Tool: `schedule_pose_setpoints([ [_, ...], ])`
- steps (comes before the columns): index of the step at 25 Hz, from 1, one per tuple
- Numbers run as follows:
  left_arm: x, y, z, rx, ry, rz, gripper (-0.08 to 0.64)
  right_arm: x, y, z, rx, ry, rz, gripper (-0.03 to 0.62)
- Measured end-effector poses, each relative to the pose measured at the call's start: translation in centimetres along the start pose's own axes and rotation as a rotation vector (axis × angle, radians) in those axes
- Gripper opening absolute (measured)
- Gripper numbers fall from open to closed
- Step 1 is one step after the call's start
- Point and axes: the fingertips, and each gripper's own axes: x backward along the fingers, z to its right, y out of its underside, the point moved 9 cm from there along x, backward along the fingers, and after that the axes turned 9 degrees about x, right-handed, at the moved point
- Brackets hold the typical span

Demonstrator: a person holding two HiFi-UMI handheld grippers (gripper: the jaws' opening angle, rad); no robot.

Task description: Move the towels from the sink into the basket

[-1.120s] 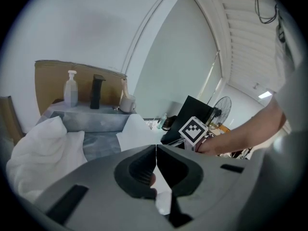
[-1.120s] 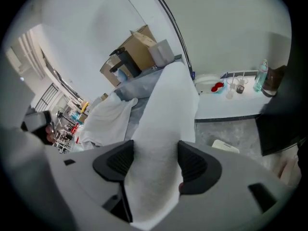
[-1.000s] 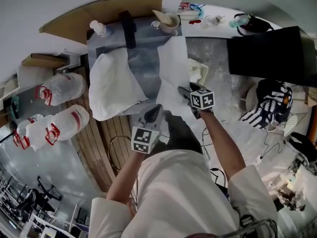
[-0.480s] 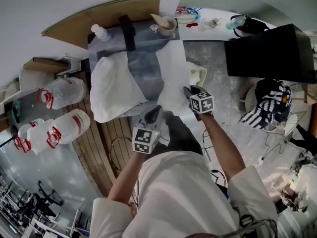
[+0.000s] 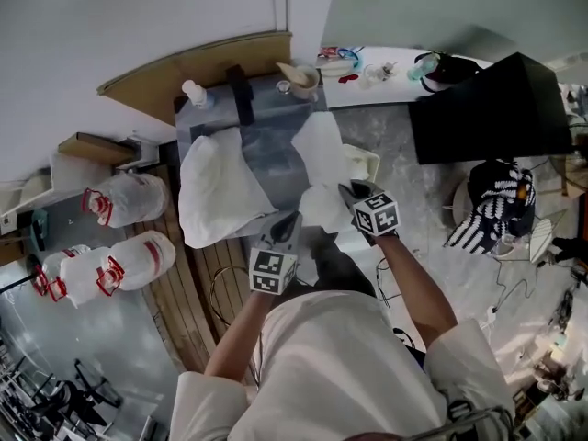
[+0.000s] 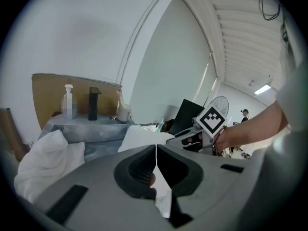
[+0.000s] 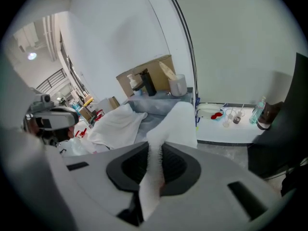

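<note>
A white towel (image 5: 322, 159) hangs from the right rim of the grey sink (image 5: 262, 127) and is lifted at its near end. My right gripper (image 5: 347, 191) is shut on a thick fold of it (image 7: 175, 124). Its jaws (image 7: 155, 165) have just been closing with the cloth between them. My left gripper (image 5: 289, 220) is shut on a thin edge of the same towel (image 6: 144, 138), which shows as a white line between its pads (image 6: 156, 165). A second white towel (image 5: 216, 186) drapes over the sink's left rim.
A soap bottle (image 5: 195, 94), a black faucet (image 5: 241, 95) and a cup (image 5: 299, 81) stand behind the sink. A white tub (image 5: 366, 162) sits right of it, a black box (image 5: 482, 108) beyond. Water jugs (image 5: 119, 200) and a wire ring (image 5: 225, 292) are on the floor at left.
Both grippers have risen. The right gripper's jaws closed on the towel and pulled its near end up off the sink's rim, so the cloth is bunched and taut.
</note>
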Motion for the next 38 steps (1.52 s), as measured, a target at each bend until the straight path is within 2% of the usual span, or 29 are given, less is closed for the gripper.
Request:
schedule_pose_setpoints([
  [12, 1.4, -1.9, 2.3, -0.031, 0.058, -0.009, 0.012, 6.9, -4.0, -1.8, 0.053, -0.004, 0.123, 0.044],
  [20, 0.4, -3.5, 4.5, -0.070, 0.107, -0.012, 0.014, 11.3, -5.3, -1.2, 0.072, 0.039, 0.197, 0.044],
  [31, -3.3, -5.2, 8.7, -0.135, 0.199, -0.028, 0.012, 18.5, -4.5, 1.9, 0.034, 0.152, 0.285, 0.044],
  [38, -5.6, -4.9, 11.2, -0.151, 0.239, -0.051, 0.014, 21.2, -1.8, 4.4, 0.005, 0.217, 0.273, 0.044],
])
